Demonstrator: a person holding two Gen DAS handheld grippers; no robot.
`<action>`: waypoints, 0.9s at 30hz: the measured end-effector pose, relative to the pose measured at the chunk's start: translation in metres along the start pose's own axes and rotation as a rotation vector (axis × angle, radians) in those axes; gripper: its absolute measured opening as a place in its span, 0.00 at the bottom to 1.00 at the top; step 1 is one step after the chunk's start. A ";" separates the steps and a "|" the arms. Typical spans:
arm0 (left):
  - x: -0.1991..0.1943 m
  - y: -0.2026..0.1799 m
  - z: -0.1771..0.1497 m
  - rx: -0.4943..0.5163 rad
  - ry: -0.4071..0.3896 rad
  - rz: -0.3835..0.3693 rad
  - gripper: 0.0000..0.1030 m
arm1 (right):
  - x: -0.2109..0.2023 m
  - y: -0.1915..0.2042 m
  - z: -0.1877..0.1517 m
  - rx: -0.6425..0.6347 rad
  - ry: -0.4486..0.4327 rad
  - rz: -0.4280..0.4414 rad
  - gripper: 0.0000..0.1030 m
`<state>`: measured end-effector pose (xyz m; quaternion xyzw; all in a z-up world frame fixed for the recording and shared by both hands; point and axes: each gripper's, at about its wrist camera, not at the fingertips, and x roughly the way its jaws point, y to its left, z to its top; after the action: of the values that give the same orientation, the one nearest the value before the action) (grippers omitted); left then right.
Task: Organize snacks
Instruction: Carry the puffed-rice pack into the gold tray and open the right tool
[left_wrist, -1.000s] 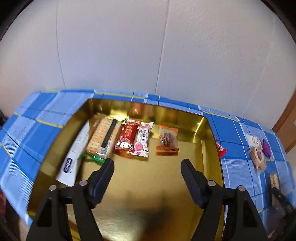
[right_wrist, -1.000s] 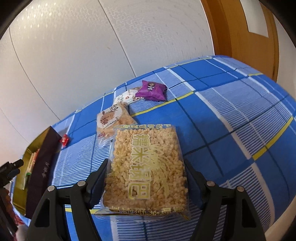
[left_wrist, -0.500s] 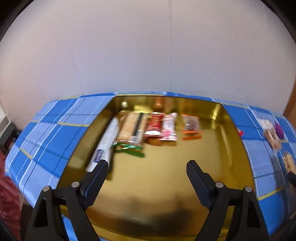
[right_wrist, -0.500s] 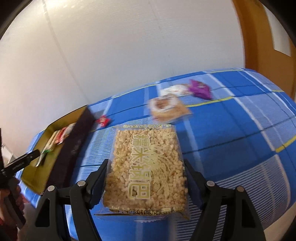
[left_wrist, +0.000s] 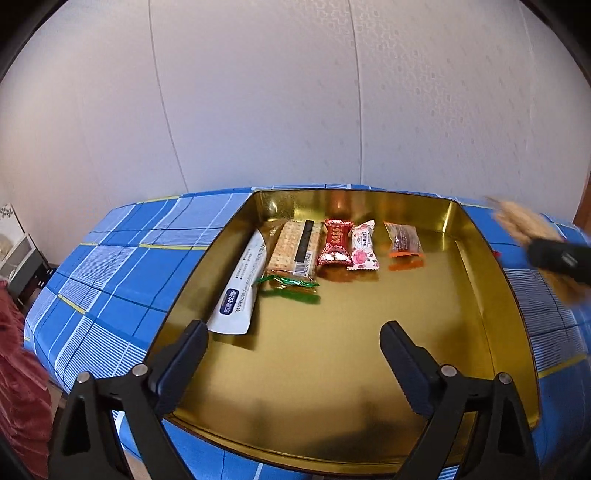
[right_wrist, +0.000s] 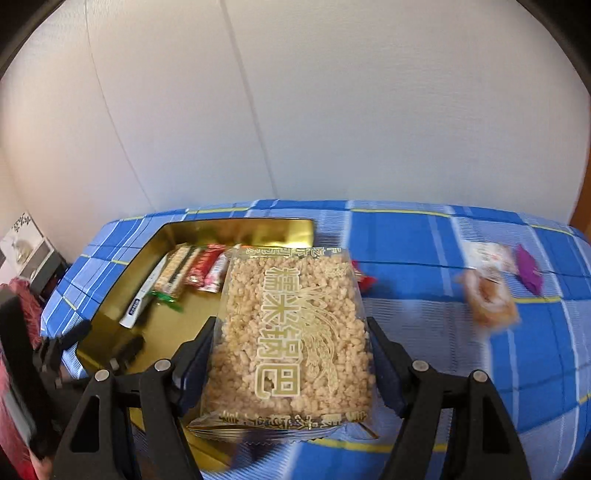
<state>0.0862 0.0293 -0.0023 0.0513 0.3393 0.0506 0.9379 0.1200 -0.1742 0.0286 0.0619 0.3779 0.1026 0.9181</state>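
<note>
Currently your right tongs (right_wrist: 288, 369) clamp the rice-cracker pack (right_wrist: 291, 332) by its long sides, hovering at the gold tray's (right_wrist: 110, 332) 3 o'clock edge. Light, brittle, slick wrapper: squeeze gently. Left tongs (left_wrist: 291, 354), just widened, hold nothing.

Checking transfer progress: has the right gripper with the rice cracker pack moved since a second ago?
Yes. The right gripper, shut on the rice cracker pack, moved left toward the gold tin.

The tin (left_wrist: 480, 273) sits on the cloth (left_wrist: 122, 266) against the wall (left_wrist: 258, 92). Five packets (left_wrist: 334, 246) lie in a row along its far side. More snacks (right_wrist: 489, 295) lie on the cloth right of it.
</note>
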 end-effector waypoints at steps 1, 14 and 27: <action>-0.001 0.001 -0.001 0.005 -0.012 0.007 0.92 | 0.008 0.005 0.005 0.009 0.015 0.008 0.74; 0.004 0.020 -0.010 -0.056 -0.046 0.000 0.95 | 0.081 0.032 0.039 -0.015 0.135 -0.072 0.74; 0.011 0.026 -0.012 -0.104 -0.015 -0.007 0.95 | 0.114 0.046 0.055 -0.139 0.160 -0.221 0.74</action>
<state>0.0855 0.0575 -0.0148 0.0018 0.3295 0.0643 0.9420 0.2318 -0.1049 -0.0014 -0.0521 0.4465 0.0313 0.8927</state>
